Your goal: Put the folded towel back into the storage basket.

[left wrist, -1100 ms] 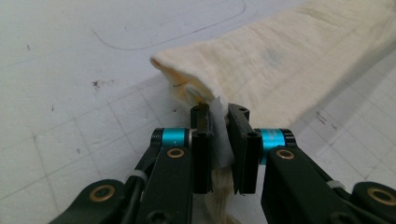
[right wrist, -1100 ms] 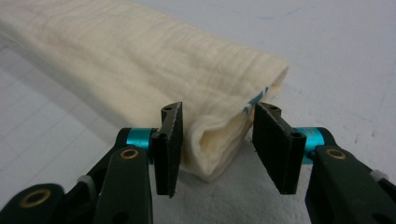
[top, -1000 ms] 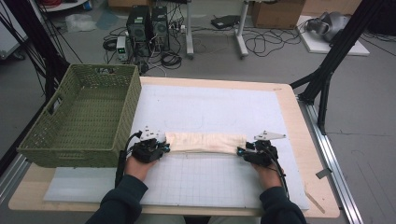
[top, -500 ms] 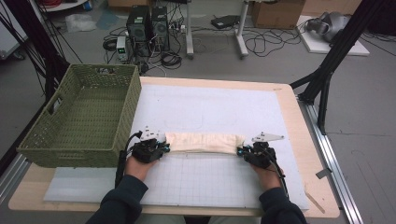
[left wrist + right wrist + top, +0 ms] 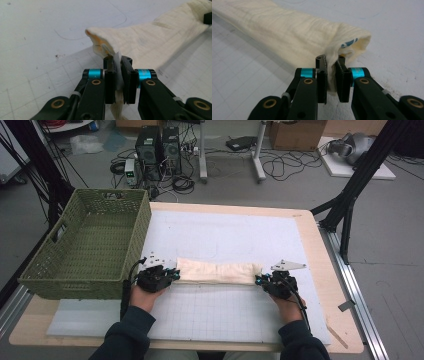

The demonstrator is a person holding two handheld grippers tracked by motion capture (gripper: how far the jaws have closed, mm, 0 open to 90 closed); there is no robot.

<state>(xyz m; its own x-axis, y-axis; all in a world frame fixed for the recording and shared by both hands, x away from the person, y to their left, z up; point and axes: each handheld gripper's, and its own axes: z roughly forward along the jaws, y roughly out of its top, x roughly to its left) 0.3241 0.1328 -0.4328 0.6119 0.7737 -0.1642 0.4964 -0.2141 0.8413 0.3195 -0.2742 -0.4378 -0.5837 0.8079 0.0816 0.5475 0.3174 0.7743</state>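
A cream cloth (image 5: 217,271), folded into a long strip, lies across the white gridded mat (image 5: 225,312). My left gripper (image 5: 173,275) is shut on the strip's left end. In the left gripper view the cloth (image 5: 150,37) is pinched between the gripper's (image 5: 118,72) pads, together with a small white tag. My right gripper (image 5: 259,280) has just been closing and now pinches the right end. In the right gripper view a fold of the cloth (image 5: 294,35) sits squeezed in the gripper (image 5: 331,75). Blue print shows inside the cloth's open end.
A green woven basket (image 5: 50,270) stands at the table's left, close to my left hand. The wooden table edge (image 5: 327,265) runs along the right, with black stand legs (image 5: 350,195) beyond it. Computers and cables lie on the floor behind.
The right gripper has settled against the cloth's right end. The left hand and the strip lie as before.
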